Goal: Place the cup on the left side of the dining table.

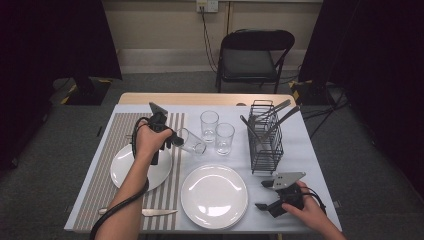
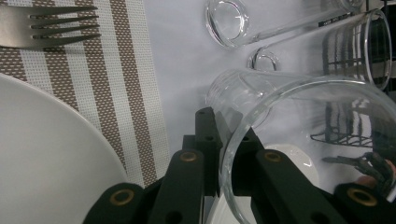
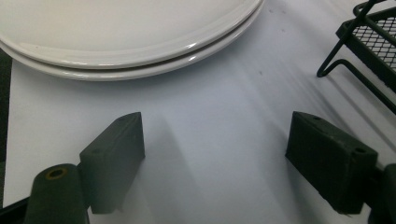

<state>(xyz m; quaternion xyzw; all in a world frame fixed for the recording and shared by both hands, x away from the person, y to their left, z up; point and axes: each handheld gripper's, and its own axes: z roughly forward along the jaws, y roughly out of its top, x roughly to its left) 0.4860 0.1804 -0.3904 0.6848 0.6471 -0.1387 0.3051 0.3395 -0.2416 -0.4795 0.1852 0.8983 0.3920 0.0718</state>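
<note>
My left gripper point(image 1: 172, 140) is shut on the rim of a clear drinking glass point(image 1: 191, 141), which it holds tilted on its side above the table, just right of the striped placemat point(image 1: 112, 145). In the left gripper view one jaw is inside the glass point(image 2: 299, 140) and the other outside, with the left gripper point(image 2: 227, 140) pinching the wall. Near the table's front right corner my right gripper point(image 1: 262, 195) rests open, and between its jaws lies bare tabletop. The right gripper point(image 3: 215, 149) points toward the stacked white plates point(image 3: 130, 32).
Two upright glasses point(image 1: 209, 125) point(image 1: 224, 137) stand behind the held one. A black wire cutlery rack point(image 1: 265, 137) holding utensils is at the right. A white plate point(image 1: 125, 167), a fork point(image 2: 46, 25) and a knife point(image 1: 150, 212) lie on the placemat. Stacked plates point(image 1: 214, 196) sit front centre.
</note>
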